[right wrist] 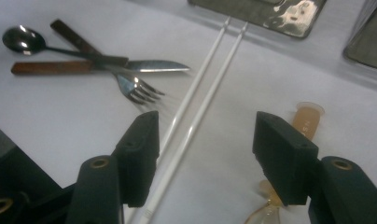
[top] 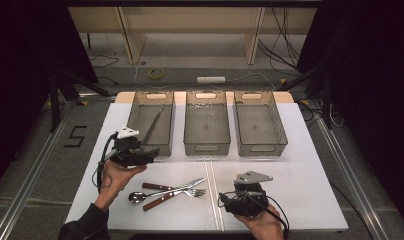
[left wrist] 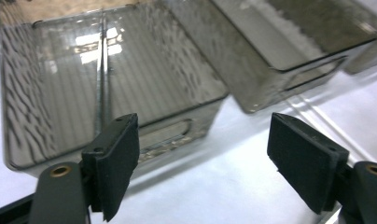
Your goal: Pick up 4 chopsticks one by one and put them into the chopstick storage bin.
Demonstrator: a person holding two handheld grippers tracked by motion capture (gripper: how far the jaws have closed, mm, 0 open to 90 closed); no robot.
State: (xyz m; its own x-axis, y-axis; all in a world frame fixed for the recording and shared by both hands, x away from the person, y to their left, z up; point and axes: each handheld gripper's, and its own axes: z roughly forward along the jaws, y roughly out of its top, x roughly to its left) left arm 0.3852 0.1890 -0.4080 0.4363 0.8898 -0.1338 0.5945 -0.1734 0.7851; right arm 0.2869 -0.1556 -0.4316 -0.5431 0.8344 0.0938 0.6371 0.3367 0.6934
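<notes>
Sorting looks barely begun: one utensil (top: 152,127) lies in the left bin (top: 135,122), while spoon (top: 136,197), fork (top: 187,191) and knife (top: 165,188) wait on the table (top: 300,200). Left gripper (top: 155,154) and right gripper (right wrist: 203,149) are both spread, empty.

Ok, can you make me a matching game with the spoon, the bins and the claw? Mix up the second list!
Things:
1. spoon
2. left bin
3. middle bin
4. right claw

Places or states:
A. has one long utensil leaning inside
B. has nothing inside
C. lies on the white table
D. open, gripping nothing

Right pairs: 1-C, 2-A, 3-B, 4-D
</notes>
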